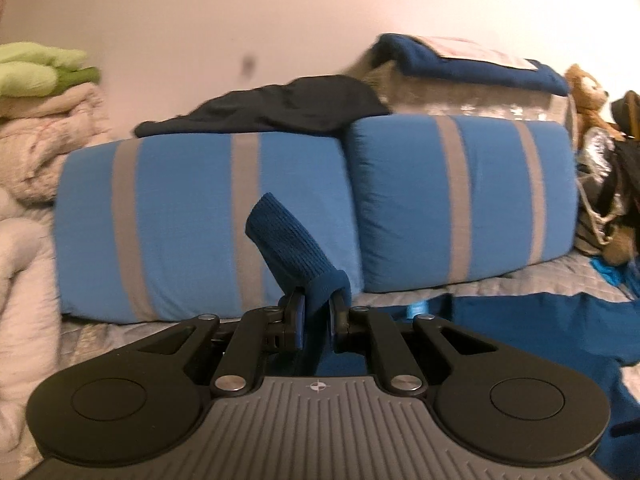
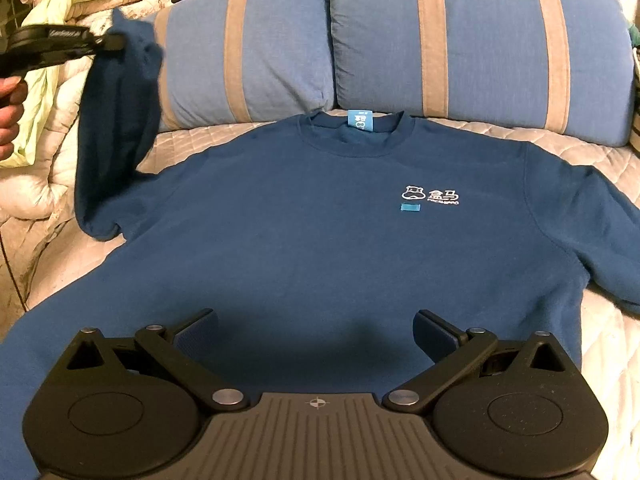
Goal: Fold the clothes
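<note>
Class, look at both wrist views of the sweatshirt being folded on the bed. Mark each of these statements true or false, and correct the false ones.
1. The left gripper is shut on the ribbed cuff of the sweatshirt sleeve. True.
2. The right gripper holds the hem of the sweatshirt. False: its fingers are spread wide and hold nothing.
3. The sweatshirt lies front side up, with a white logo on the chest. True.
4. The two pillows behind the collar are plain red. False: they are blue with grey stripes.
5. Both sleeves lie flat on the bed. False: one sleeve is lifted by the left gripper.
</note>
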Action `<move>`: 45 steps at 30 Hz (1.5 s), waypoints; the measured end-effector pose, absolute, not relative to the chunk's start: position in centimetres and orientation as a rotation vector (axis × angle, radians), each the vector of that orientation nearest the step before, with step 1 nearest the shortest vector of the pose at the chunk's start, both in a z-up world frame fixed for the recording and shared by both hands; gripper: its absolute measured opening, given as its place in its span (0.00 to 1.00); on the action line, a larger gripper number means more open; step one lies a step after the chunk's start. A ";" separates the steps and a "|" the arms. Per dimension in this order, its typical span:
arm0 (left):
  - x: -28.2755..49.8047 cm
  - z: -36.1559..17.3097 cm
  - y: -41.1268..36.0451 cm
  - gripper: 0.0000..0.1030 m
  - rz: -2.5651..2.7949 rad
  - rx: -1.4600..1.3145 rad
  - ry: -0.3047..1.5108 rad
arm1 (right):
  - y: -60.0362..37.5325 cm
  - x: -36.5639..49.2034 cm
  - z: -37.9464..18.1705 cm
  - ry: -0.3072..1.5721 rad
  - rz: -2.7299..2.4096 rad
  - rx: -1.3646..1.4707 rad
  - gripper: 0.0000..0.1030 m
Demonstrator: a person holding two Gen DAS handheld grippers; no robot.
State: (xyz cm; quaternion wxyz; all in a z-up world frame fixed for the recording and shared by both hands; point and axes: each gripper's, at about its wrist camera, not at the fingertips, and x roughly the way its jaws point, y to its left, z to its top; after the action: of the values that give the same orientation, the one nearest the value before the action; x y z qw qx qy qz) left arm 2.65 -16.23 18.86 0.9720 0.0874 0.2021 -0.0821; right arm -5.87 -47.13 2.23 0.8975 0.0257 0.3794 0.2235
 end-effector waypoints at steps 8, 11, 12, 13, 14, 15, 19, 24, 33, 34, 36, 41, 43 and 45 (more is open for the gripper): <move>2.2 17.2 -23.9 0.13 -0.301 0.231 0.388 | -47.3 -5.8 2.2 0.788 0.465 0.071 1.00; 1.8 16.2 -25.5 0.28 -0.359 0.214 0.401 | -47.4 -5.8 2.2 0.788 0.463 0.076 1.00; 1.7 15.8 -25.9 0.33 -0.378 0.208 0.406 | -47.4 -5.8 2.1 0.787 0.463 0.078 1.00; 1.5 15.5 -26.4 0.35 -0.396 0.202 0.410 | -47.5 -5.8 2.2 0.785 0.463 0.080 1.00; 1.4 15.3 -26.4 0.39 -0.405 0.197 0.419 | -47.5 -5.8 2.2 0.784 0.463 0.082 1.00; 1.4 15.3 -26.3 0.39 -0.412 0.192 0.429 | -47.6 -5.9 2.2 0.782 0.462 0.084 1.00; 0.5 15.1 -24.0 0.42 -0.400 0.169 0.452 | -47.9 -5.9 2.2 0.776 0.461 0.098 1.00; -1.0 15.1 -20.0 0.61 -0.363 0.138 0.474 | -48.1 -5.9 2.2 0.772 0.463 0.117 1.00; -3.1 12.2 -12.2 0.61 -0.209 0.134 0.582 | -48.6 -6.2 2.4 0.734 0.464 0.145 1.00; -3.4 11.9 -11.4 0.61 -0.194 0.112 0.595 | -48.7 -6.3 2.5 0.730 0.467 0.147 1.00; -4.0 11.4 -10.1 0.61 -0.172 0.056 0.617 | -48.7 -6.3 2.5 0.728 0.476 0.152 1.00; -6.0 10.0 -9.5 0.61 -0.145 0.009 0.664 | -48.5 -5.9 2.5 0.750 0.511 0.145 0.99; -6.9 9.4 -9.7 0.61 -0.154 0.009 0.670 | -48.3 -5.8 2.6 0.759 0.524 0.127 0.99; -7.5 8.8 -9.5 0.61 -0.156 0.006 0.673 | -48.1 -5.7 2.8 0.765 0.536 0.099 0.98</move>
State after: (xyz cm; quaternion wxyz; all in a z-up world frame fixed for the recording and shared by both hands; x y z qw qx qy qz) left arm -7.52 -9.53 8.80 0.9409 0.0030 0.3299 -0.0764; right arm -5.74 -48.09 2.84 0.8917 0.0477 0.3688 0.2582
